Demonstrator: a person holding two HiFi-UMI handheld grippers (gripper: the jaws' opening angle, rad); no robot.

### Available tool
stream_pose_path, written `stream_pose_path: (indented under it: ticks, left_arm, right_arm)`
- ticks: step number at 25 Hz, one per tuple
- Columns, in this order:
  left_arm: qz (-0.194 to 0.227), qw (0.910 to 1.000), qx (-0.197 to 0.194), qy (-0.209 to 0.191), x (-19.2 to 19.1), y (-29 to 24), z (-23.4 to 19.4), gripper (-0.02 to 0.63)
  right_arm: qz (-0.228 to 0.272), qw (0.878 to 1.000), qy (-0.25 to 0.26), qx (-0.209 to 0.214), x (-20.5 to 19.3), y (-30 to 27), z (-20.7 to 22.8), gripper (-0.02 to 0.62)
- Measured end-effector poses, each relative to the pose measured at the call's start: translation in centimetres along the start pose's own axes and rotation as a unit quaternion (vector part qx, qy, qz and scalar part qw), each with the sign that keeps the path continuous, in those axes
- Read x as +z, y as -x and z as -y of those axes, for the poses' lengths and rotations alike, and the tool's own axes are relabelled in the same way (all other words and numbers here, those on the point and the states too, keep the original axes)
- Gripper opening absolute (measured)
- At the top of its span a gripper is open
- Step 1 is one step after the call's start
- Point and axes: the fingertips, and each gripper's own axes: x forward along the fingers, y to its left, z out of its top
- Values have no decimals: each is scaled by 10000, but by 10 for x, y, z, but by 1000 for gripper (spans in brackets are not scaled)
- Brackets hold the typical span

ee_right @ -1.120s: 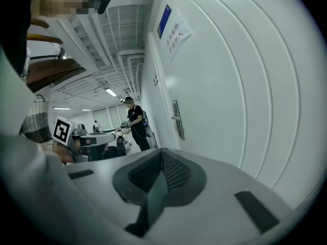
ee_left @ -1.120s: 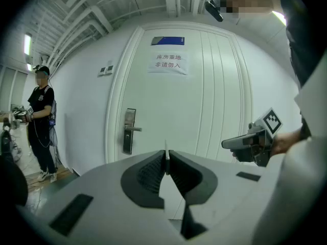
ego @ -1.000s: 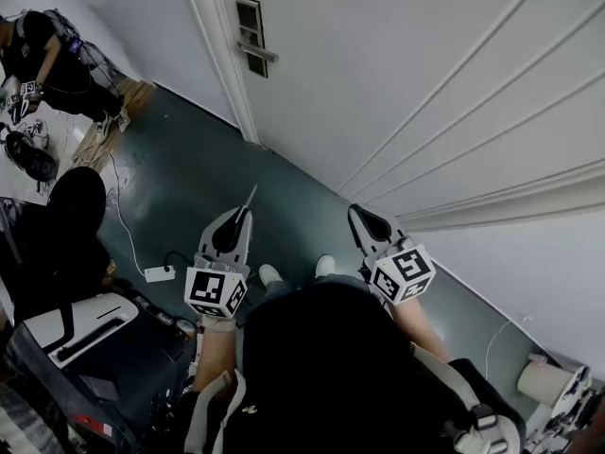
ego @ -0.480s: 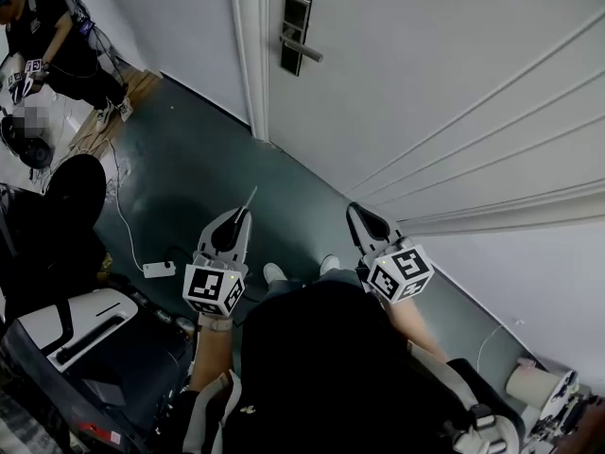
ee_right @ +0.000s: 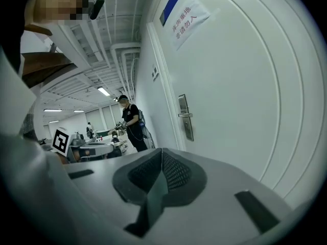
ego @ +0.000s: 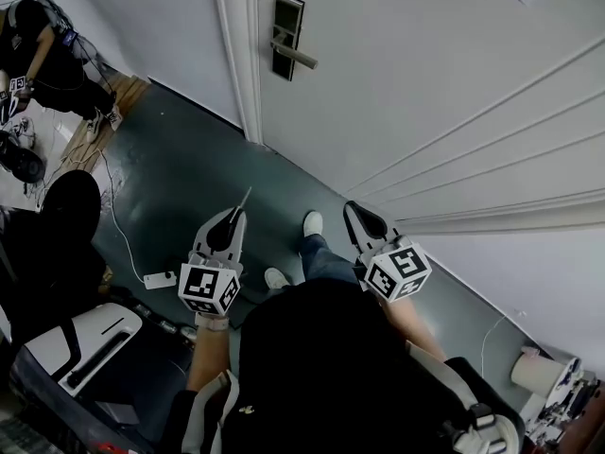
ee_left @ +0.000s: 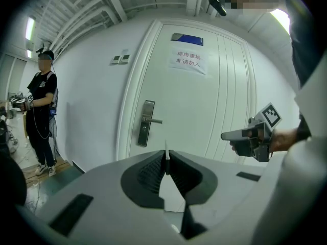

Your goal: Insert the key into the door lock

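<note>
**A:** Where is the key?

**B:** It is in the left hand-held gripper. The jaws are closed on it, and the thin blade stands edge-on between the pads and pokes out past the tips toward the door.

**A:** And the door lock?

**B:** It is a tall metal plate at the door's left edge, just beside the frame, with a lever handle pointing right. The door is closed. The key is in the air, well apart from the lock. In the left gripper view the plate sits up and to the left of the blade's tip.

**A:** What about the other hand?

**B:** The right hand-held gripper has its jaws pressed together with nothing between them. It is level with the left one and near it but not touching. It faces the door panel to the right of the lock.

**A:** Where does the person stand?

**B:** On the dark green floor, back from the door. One white shoe is out in front, and in the head view it shows between the two grippers.

**A:** Anything else?

**B:** A paper notice with red print hangs high on the door under a blue plate. A white power strip lies on the floor to the left. A second person in black stands at the floor's far left end.
</note>
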Motion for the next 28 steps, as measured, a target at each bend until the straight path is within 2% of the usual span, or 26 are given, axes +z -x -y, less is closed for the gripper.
stream_pose_path:
  ticks: [9,16,28]
  left_arm:
    - [-36,9999,100,-137,33,-86,-14,26]
    - [-87,9994,321,-100,51,-145,-20,26]
    - [213,9948,786,610,67,-198,-28,26]
  right_arm:
    - [146,9996,-146,206,39,-56,69,17]
    - [124,9977,-140,648,64,-94,107,17]
    - [69,9908,28,1348,89,-122,139,17]
